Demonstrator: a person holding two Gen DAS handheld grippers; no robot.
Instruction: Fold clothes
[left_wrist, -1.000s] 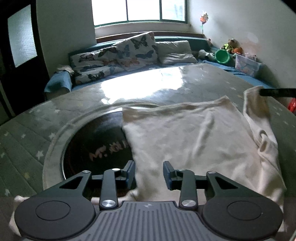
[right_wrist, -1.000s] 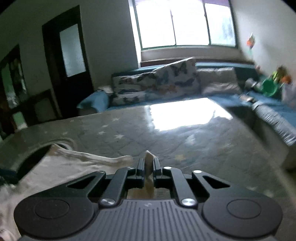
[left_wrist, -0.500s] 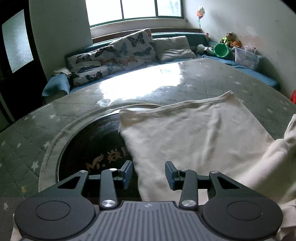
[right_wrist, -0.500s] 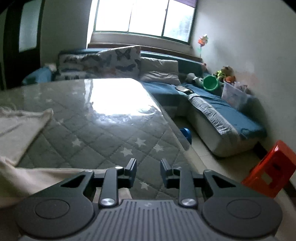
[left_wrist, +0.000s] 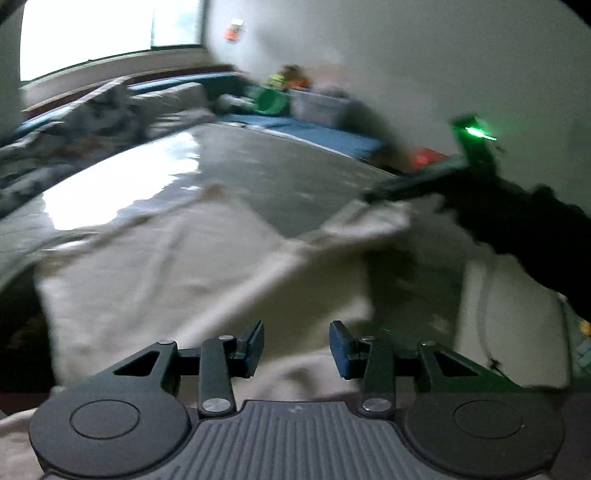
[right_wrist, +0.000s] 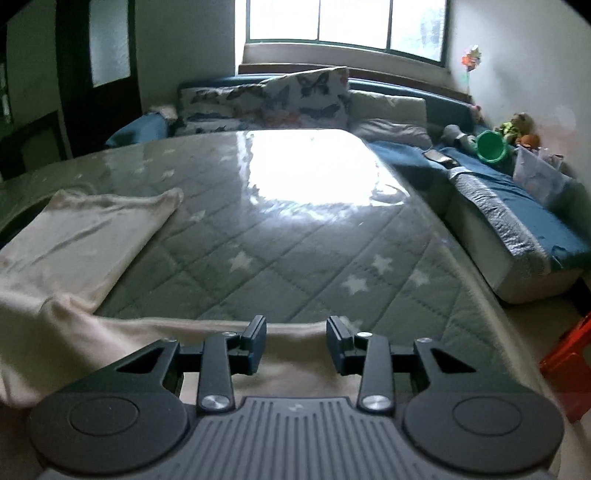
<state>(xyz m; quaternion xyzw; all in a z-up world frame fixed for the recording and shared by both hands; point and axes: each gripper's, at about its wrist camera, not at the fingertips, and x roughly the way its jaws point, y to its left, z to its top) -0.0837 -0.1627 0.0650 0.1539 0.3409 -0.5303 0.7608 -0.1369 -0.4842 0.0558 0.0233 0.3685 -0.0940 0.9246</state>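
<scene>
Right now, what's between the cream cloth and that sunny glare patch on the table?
In the right wrist view, only bare star-print quilted cover separates the cream cloth from the glare.

Left gripper (left_wrist: 296, 343) jaws apart and empty, right gripper (right_wrist: 296, 339) jaws apart, dark sleeve (left_wrist: 524, 236) at 3 o'clock

Soft cloth on a glossy quilted cover

The cream garment (right_wrist: 85, 236) is seen as matt, soft cloth; the star-printed table cover (right_wrist: 295, 236) is quilted fabric under a shiny, reflective film.
</scene>
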